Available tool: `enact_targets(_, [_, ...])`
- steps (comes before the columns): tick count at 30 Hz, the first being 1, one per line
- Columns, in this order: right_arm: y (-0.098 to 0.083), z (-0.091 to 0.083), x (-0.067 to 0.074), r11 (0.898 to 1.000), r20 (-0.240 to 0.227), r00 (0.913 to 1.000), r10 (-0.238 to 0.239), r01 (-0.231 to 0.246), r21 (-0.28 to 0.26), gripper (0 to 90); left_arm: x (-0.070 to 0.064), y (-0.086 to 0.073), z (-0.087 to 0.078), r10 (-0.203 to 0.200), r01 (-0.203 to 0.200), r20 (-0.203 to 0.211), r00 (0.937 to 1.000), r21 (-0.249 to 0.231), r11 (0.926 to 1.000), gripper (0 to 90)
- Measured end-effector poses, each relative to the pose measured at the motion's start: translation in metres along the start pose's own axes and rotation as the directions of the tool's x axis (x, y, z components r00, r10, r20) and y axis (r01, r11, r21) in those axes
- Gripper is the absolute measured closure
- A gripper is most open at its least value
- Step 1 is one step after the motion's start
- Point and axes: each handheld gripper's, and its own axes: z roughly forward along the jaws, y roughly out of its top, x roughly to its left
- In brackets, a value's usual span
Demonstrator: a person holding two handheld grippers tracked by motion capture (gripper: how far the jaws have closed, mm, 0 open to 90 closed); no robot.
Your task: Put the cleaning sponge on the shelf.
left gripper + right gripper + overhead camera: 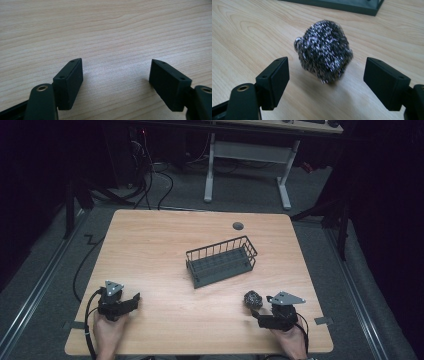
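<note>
My left tool (116, 75): It sat near me at the left of the worktop (150, 250). Its jaws were wide apart. Nothing was between them, just bare wood.

My right tool (325, 80): It sat near me at the right side. Its jaws were wide apart too. They were not touching anything.

Scrubber ball (324, 51): It was a dark, shiny ball of wire, the kind for scrubbing pots. In the right gripper view it was right ahead of my jaws, in line with the gap but a little past the tips. It looked a bit blurry, so I could not tell if it was sitting flat or rolling.

Basket (222, 261): It was a dark wire basket in the middle of the worktop, farther away than the ball. It looked empty to me.

What was done: Not much, I think. Nobody told me the job. The ball was still out on the wood and not held.

What was left: My guess was that the ball belonged in the basket. So I had yet to grab it, lift it, and carry it over.
</note>
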Motion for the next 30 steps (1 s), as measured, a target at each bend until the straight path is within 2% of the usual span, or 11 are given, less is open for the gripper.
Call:
enact_targets(7, [0.010,0.017,0.002,1.000,-0.005,1.0000,-0.004,0.004,0.005,21.4,0.000,0.000,0.000,-0.003,0.003,0.002,1.0000,0.000,1.0000,27.8])
enact_targets(12, [0.010,0.026,0.002,1.000,-0.007,0.9999,-0.010,0.010,0.025,26.9,0.000,0.000,0.000,-0.004,0.004,0.004,1.0000,0.000,1.0000,27.6])
enact_targets(14, [0.008,0.031,0.003,0.999,-0.003,0.9999,-0.016,0.016,0.046,32.5,0.001,0.000,0.000,-0.006,0.006,0.006,1.0000,-0.001,1.0000,27.5])
enact_targets(20, [0.006,0.032,0.004,0.997,0.024,0.9993,-0.030,0.028,0.072,37.1,0.001,0.000,0.000,-0.009,0.009,0.010,0.9999,-0.002,1.0000,27.3])
enact_targets(23, [0.006,0.031,0.004,0.997,0.019,0.9997,-0.017,0.015,0.073,38.7,0.001,0.000,0.000,-0.010,0.010,0.012,0.9999,-0.001,1.0000,27.2])
enact_targets(30, [0.007,0.029,0.005,0.997,-0.005,0.9993,-0.036,0.036,0.066,40.3,0.001,0.000,0.000,-0.009,0.009,0.012,0.9999,-0.001,1.0000,27.2])
